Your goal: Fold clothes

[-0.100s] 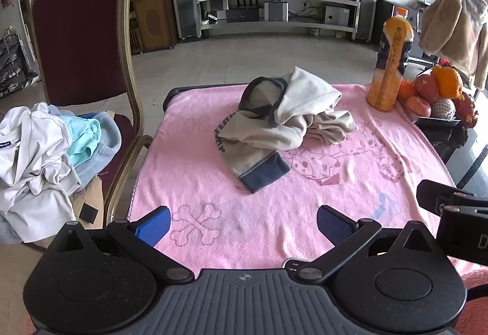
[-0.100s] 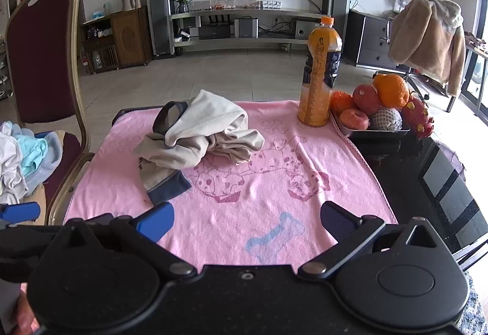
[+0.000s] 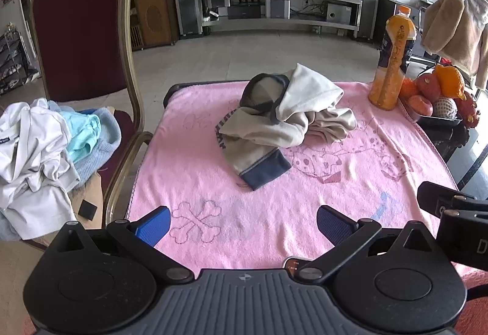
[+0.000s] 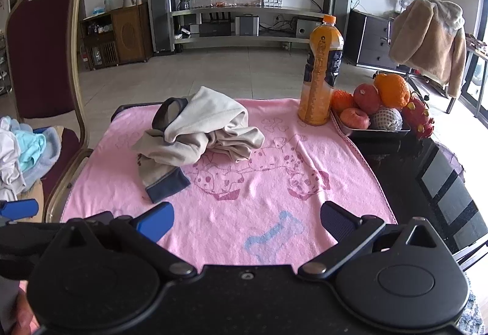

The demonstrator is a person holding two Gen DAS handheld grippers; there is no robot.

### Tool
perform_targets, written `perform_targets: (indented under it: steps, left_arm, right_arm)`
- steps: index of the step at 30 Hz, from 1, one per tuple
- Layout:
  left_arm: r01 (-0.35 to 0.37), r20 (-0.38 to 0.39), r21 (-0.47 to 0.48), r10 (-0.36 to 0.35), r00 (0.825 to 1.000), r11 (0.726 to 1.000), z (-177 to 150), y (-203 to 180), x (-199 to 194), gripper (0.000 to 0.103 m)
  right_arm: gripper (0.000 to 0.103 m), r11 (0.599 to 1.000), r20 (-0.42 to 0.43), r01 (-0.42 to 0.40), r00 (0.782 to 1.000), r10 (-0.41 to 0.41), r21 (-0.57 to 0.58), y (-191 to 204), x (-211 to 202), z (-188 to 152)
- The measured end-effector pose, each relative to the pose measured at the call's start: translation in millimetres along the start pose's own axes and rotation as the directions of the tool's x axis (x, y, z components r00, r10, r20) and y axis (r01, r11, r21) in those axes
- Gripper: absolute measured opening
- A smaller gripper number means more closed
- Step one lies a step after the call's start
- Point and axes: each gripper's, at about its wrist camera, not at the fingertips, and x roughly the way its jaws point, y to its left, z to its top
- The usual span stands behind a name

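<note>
Pink terry towel [image 3: 305,197] covered the tabletop edge to edge; the dark table rim [image 3: 174,89] showed only at the far-left corner. Wide bare strip of towel ran along the near side and to the right of the clothing. Right edge was crowded: orange juice bottle [image 4: 320,72] upright at the far-right corner, fruit tray [image 4: 375,129] just beside it. Left edge had a gold-framed maroon chair [image 3: 79,39] pushed close, with a pile of white and light-blue clothes [image 3: 39,152] on its seat.

Beige sweatshirt [image 3: 283,124] was a crumpled mound, soft fleece, navy ribbed cuff and collar trim, one sleeve trailing toward the near side. It sat on the towel's far-middle, slightly left of centre.

Left gripper [image 3: 242,223] had jaws spread wide, nothing between the blue textured pads, tilted down over the near edge of the towel. The sweatshirt lay ahead of it, well apart, with the cuff nearest. Right gripper [image 4: 247,223] was likewise spread wide and empty, over the near edge; the sweatshirt lay ahead and to its left, not touching.
</note>
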Motion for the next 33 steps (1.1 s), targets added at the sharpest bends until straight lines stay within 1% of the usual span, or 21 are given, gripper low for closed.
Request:
perform_targets:
  steps: [3, 5, 9, 33]
  left_arm:
    - [0.025, -0.001, -0.022, -0.025, 1.0, 0.999, -0.4, 6.2, -0.1, 0.102]
    - [-0.019, -0.004, -0.003, 0.019, 1.0, 1.0, -0.1, -4.0, 0.0, 0.102]
    - [-0.027, -0.016, 0.0, 0.027, 1.0, 1.0, 0.3, -1.8, 5.4, 0.102]
    - [-0.051, -0.013, 0.012, 0.051, 0.999, 0.999, -0.1, -2.5, 5.5, 0.102]
  right_arm:
    - [0.103, 1.0, 0.003, -0.001, 1.0, 0.001, 0.008, -1.8, 0.2, 0.3]
    - [0.103, 1.0, -0.009, 0.003, 1.0, -0.003, 0.004, -2.7, 3.2, -0.8]
    - [0.103, 1.0, -0.013, 0.018, 1.0, -0.018, -0.02, 3.8, 6.1, -1.8]
    - [0.103, 1.0, -0.023, 0.009, 1.0, -0.009, -0.012, 4.3, 8.1, -2.9]
